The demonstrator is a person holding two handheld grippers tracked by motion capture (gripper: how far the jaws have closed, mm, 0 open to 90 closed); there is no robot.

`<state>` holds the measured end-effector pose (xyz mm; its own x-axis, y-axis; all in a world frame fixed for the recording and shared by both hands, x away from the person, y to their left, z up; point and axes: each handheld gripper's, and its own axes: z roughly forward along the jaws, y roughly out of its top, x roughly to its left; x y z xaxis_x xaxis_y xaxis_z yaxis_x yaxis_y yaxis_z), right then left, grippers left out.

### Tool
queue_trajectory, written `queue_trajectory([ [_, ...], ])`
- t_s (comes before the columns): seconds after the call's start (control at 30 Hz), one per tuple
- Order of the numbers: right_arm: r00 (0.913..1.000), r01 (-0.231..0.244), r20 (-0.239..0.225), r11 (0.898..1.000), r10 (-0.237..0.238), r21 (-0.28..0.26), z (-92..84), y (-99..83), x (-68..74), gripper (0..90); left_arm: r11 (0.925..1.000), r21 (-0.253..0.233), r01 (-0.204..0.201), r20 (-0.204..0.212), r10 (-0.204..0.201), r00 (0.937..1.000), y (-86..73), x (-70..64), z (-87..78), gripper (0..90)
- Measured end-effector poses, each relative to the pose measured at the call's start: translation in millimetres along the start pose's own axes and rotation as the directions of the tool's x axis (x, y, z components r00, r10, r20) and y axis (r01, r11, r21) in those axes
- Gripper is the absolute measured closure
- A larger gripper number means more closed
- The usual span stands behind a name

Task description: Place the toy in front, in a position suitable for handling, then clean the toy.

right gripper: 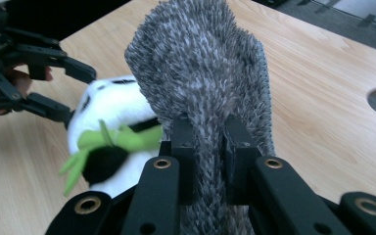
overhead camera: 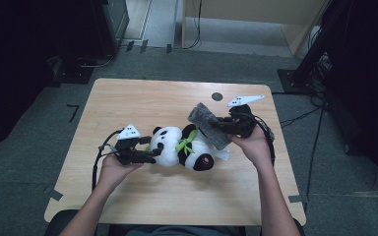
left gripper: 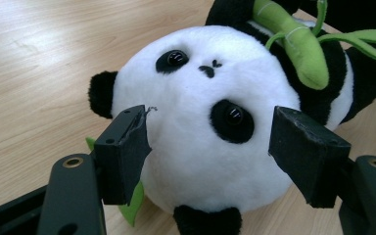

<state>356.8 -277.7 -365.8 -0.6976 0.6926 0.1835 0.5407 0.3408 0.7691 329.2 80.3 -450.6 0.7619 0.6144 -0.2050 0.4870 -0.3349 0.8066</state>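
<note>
At 7 o'clock on the table (overhead camera: pixel 128 196), the left gripper (overhead camera: pixel 150 153) has its 2 jaws set around the plush panda's (overhead camera: pixel 182 147) white head, pads against its sides. Toward 2 o'clock, the right gripper (overhead camera: pixel 216 124) is clamped tight on a grey fuzzy cloth (overhead camera: pixel 207 125), lifted over the panda's legs.

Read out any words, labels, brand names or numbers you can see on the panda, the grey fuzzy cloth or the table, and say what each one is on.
None: no readable text anywhere.
Plush panda: plain fur and green bamboo, no tag visible.
Grey fuzzy cloth: no label visible.
Wooden table: bare wood grain and a round hole, no markings.
</note>
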Motion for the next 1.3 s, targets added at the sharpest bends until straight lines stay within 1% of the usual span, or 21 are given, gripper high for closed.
queue_trajectory([
  [0.1, 0.9997, 0.022, -0.008, 1.000, -0.022, -0.003, 5.6, 6.8, 7.9, 79.8, 1.0000, 0.001, -0.003, 0.009, 0.003, 1.0000, -0.4, -2.4, 1.4, 30.1],
  [0.13, 0.9996, 0.022, -0.014, 1.000, -0.022, -0.003, 7.7, 9.2, 10.9, 79.8, 1.0000, 0.004, -0.007, 0.007, 0.007, 1.0000, -0.8, -3.1, 2.1, 29.9],
  [0.27, 0.9978, 0.057, -0.032, 0.998, -0.057, -0.001, 19.7, 18.9, 22.5, 79.8, 0.9999, 0.012, -0.011, 0.002, 0.011, 0.9999, -2.5, -5.1, 3.4, 28.9],
  [0.37, 0.9967, 0.068, -0.044, 0.998, -0.068, 0.006, 30.8, 25.0, 29.2, 79.8, 1.0000, 0.005, -0.002, 0.002, 0.002, 1.0000, -4.8, -6.1, 3.0, 28.6],
  [0.47, 0.9956, 0.075, -0.057, 0.997, -0.075, 0.009, 41.4, 29.5, 34.4, 79.8, 0.9999, 0.012, 0.000, -0.006, 0.000, 1.0000, -7.5, -6.0, 4.6, 28.0],
  [0.57, 0.9937, 0.089, -0.070, 0.996, -0.088, 0.014, 51.2, 33.3, 39.7, 79.8, 1.0000, 0.004, 0.008, -0.013, -0.008, 0.9999, -11.1, -6.2, 6.9, 27.3],
  [0.73, 0.9905, 0.107, -0.090, 0.994, -0.104, 0.025, 68.6, 38.4, 47.0, 79.8, 0.9999, -0.014, 0.008, -0.021, -0.009, 0.9997, -15.7, -5.7, 10.2, 25.8],
  [0.8, 0.9901, 0.104, -0.098, 0.994, -0.100, 0.028, 75.9, 40.1, 49.0, 79.8, 0.9999, -0.010, 0.008, -0.029, -0.009, 0.9996, -18.0, -5.3, 12.3, 24.3],
  [0.87, 0.9889, 0.110, -0.103, 0.993, -0.107, 0.030, 83.2, 41.6, 51.1, 79.8, 1.0000, 0.003, 0.000, -0.039, 0.000, 0.9992, -21.0, -5.8, 15.7, 20.9],
  [0.93, 0.9871, 0.118, -0.113, 0.992, -0.113, 0.034, 90.3, 42.4, 52.9, 79.8, 0.9997, 0.016, 0.016, -0.045, -0.015, 0.9989, -24.3, -5.3, 19.8, 15.3],
  [0.97, 0.9870, 0.116, -0.116, 0.992, -0.111, 0.043, 93.9, 42.3, 54.0, 79.8, 0.9995, 0.019, 0.027, -0.042, -0.026, 0.9988, -25.4, -5.2, 20.9, 14.5],
  [1.03, 0.9857, 0.125, -0.122, 0.990, -0.116, 0.067, 102.1, 41.6, 55.4, 79.9, 0.9997, 0.010, 0.024, -0.041, -0.024, 0.9989, -26.5, -4.8, 21.2, 14.5],
  [1.13, 0.9842, 0.130, -0.131, 0.988, -0.119, 0.082, 109.5, 40.1, 57.2, 79.9, 0.9999, 0.002, 0.017, -0.040, -0.017, 0.9991, -28.3, -4.2, 22.4, 16.7],
  [1.23, 0.9834, 0.134, -0.130, 0.990, -0.127, 0.052, 106.3, 42.2, 60.3, 80.1, 0.9999, 0.005, 0.014, -0.046, -0.013, 0.9989, -26.9, -5.4, 21.7, 27.4],
  [1.3, 0.9796, 0.146, -0.144, 0.989, -0.140, 0.030, 102.7, 45.0, 65.0, 80.2, 0.9999, 0.013, 0.004, -0.054, -0.004, 0.9986, -25.2, -6.2, 21.8, 32.2],
])
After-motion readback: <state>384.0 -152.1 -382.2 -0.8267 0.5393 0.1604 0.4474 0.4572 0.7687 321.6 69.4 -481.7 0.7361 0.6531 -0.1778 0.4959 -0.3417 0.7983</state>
